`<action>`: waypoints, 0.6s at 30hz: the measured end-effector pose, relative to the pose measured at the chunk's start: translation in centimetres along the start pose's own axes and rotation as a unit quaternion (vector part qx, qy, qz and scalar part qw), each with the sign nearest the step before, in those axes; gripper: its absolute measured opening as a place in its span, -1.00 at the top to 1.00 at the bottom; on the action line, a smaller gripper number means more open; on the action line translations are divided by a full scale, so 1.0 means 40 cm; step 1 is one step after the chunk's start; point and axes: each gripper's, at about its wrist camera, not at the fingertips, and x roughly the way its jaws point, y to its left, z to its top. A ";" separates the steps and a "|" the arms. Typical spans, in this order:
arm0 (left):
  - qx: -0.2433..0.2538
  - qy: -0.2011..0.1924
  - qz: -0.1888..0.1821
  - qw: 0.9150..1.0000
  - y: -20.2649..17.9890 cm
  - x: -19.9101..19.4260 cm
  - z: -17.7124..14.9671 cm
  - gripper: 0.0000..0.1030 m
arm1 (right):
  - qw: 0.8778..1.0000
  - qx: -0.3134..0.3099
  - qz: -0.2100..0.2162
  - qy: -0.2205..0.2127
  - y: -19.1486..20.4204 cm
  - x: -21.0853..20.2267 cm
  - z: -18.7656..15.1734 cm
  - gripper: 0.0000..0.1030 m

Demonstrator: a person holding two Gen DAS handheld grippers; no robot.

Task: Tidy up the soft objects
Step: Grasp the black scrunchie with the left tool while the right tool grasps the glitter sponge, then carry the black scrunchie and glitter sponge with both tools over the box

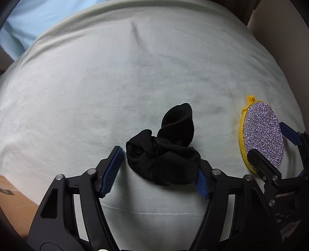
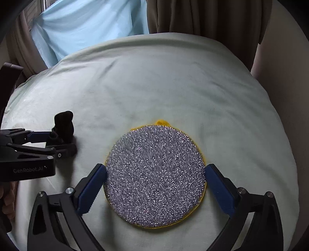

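Note:
A crumpled black sock [image 1: 166, 148] lies on a pale green sheet [image 1: 115, 77]. My left gripper [image 1: 160, 168] is open with its blue pads on either side of the sock, the right pad partly hidden behind it. A round silver glitter scrubber with a yellow rim [image 2: 155, 175] lies flat to the right; it also shows in the left wrist view [image 1: 261, 133]. My right gripper [image 2: 155, 183] is open with its pads at the scrubber's left and right edges. The left gripper [image 2: 56, 143] and the sock [image 2: 64, 123] show at the left of the right wrist view.
The sheet covers a rounded cushion-like surface that drops off at the far edge [image 2: 154, 41]. Light blue cloth [image 2: 87, 27] and brown curtains [image 2: 202, 17] hang behind. A wooden floor or box [image 1: 17, 202] shows at lower left.

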 end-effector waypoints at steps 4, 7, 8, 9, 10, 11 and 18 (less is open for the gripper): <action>0.026 -0.006 0.003 1.000 -0.022 -0.003 -0.001 0.26 | 1.000 -0.015 -0.016 -0.004 0.018 -0.001 -0.012 -0.79; 0.034 -0.007 0.004 0.999 -0.036 -0.023 -0.006 0.38 | 1.000 -0.014 -0.017 -0.004 0.024 -0.010 -0.016 -0.60; 0.035 -0.007 0.004 0.999 -0.039 -0.026 -0.007 0.41 | 1.000 -0.013 -0.016 -0.004 0.024 -0.008 -0.017 -0.55; 0.036 -0.006 0.004 0.999 -0.042 -0.030 -0.009 0.44 | 1.000 -0.012 -0.016 -0.004 0.022 -0.006 -0.015 -0.40; 0.038 -0.006 0.004 0.999 -0.046 -0.034 -0.013 0.45 | 1.000 -0.013 -0.016 -0.003 0.026 -0.011 -0.017 -0.23; 0.040 -0.006 0.004 0.999 -0.049 -0.040 -0.017 0.46 | 1.000 -0.013 -0.015 -0.003 0.029 -0.015 -0.018 -0.15; 0.045 -0.027 -0.010 0.999 -0.063 -0.151 -0.025 0.46 | 1.000 0.011 -0.013 -0.007 0.022 -0.092 -0.007 0.15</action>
